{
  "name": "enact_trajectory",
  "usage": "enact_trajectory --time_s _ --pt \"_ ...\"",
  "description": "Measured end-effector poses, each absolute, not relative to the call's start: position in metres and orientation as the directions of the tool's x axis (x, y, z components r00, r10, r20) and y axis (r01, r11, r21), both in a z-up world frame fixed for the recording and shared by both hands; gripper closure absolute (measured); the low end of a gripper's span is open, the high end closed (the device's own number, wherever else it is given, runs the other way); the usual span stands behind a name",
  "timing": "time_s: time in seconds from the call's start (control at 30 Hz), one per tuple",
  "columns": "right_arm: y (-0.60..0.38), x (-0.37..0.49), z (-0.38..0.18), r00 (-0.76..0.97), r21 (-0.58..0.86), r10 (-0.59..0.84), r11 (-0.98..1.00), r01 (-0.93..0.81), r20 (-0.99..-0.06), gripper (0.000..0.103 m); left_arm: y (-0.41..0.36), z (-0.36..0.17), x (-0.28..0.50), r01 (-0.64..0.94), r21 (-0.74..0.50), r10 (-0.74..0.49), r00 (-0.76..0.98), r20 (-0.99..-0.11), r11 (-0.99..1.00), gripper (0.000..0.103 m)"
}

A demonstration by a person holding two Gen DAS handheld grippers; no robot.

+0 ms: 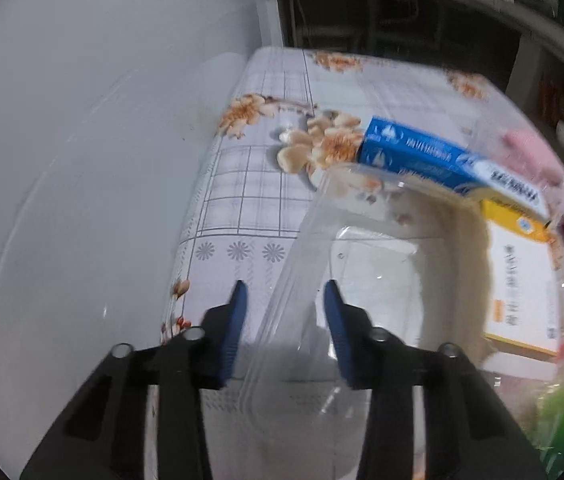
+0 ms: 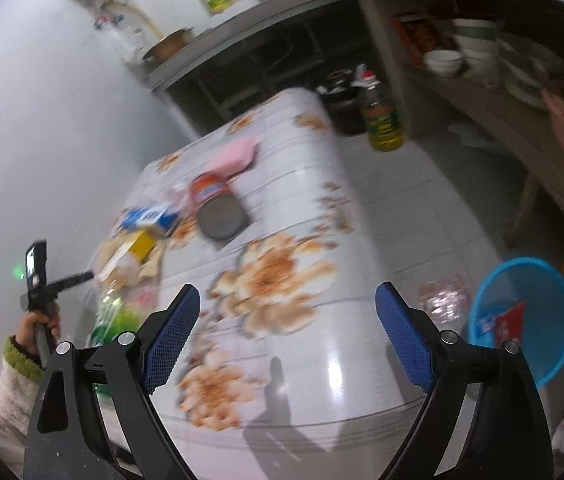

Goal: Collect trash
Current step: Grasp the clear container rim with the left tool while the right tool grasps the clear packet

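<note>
The table cover [image 2: 322, 360] is glossy floral oilcloth, shining under the light. A clear, thin plastic tray [image 1: 362, 264] gleams, smooth and see-through. The blue box [image 1: 414, 152] and yellow box [image 1: 522, 280] look like printed cardboard with a slight sheen. The can [image 2: 218, 204] is metal, with a dull grey end and a red label. The basket [image 2: 522, 320] is blue plastic. The pads [image 2: 170, 340] are blue and rough-textured, on matt black plastic arms. A pink cloth [image 2: 234, 156] looks soft.

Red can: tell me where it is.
Right wrist view: the red can lies on its side mid-table, between the pink cloth and the blue box.
</note>
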State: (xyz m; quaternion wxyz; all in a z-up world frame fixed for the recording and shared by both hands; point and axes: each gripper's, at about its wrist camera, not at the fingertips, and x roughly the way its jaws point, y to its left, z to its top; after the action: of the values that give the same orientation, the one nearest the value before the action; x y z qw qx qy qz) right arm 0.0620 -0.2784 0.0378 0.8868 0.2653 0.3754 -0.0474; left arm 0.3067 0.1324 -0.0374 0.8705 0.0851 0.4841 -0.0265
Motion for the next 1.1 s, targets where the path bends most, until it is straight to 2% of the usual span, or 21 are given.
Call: enact_trajectory --time_s 0.03,0.2,0.33,0.5,0.63,0.87,1.1 --pt "-0.292 0.060 0.037 0.718 0.438 0.095 0.844 0.310 -0.690 0.018 0.131 -0.042 0.309 0.137 0.131 0.041 0.519 -0.854 0.982 0.078" --pt "-0.353 0.057 0.022 0.721 0.469 0.047 0.789 0.397 -0.691 0.018 0.126 -0.046 0.304 0.146 0.179 0.075 0.533 -0.843 0.973 0.087" --pt "-0.408 0.081 -0.028 0.643 0.484 0.083 0.734 0.477 -0.761 0.018 0.125 -0.046 0.298 0.135 0.224 0.118 0.540 -0.833 0.965 0.088" --pt "-0.442 0.150 -0.108 0.418 0.361 0.139 0.775 0.518 -0.898 0.018 0.124 -0.042 0.296 0.099 0.275 0.177 0.550 -0.816 0.956 0.090" --pt "-0.455 0.223 -0.199 0.163 0.238 0.179 0.827 0.509 -0.970 0.018 0.123 -0.036 0.294 0.065 0.284 0.198 0.570 -0.797 0.957 0.092" --pt "-0.464 0.286 -0.359 -0.146 0.173 0.300 0.813 0.555 -0.943 0.015 0.120 -0.037 0.297 0.043 0.312 0.237 0.554 -0.798 0.949 0.093" --pt "-0.478 0.280 -0.449 -0.182 0.108 0.312 0.722 0.683 -0.933 0.009 0.114 -0.042 0.300 0.053 0.330 0.252 0.536 -0.806 0.942 0.091"
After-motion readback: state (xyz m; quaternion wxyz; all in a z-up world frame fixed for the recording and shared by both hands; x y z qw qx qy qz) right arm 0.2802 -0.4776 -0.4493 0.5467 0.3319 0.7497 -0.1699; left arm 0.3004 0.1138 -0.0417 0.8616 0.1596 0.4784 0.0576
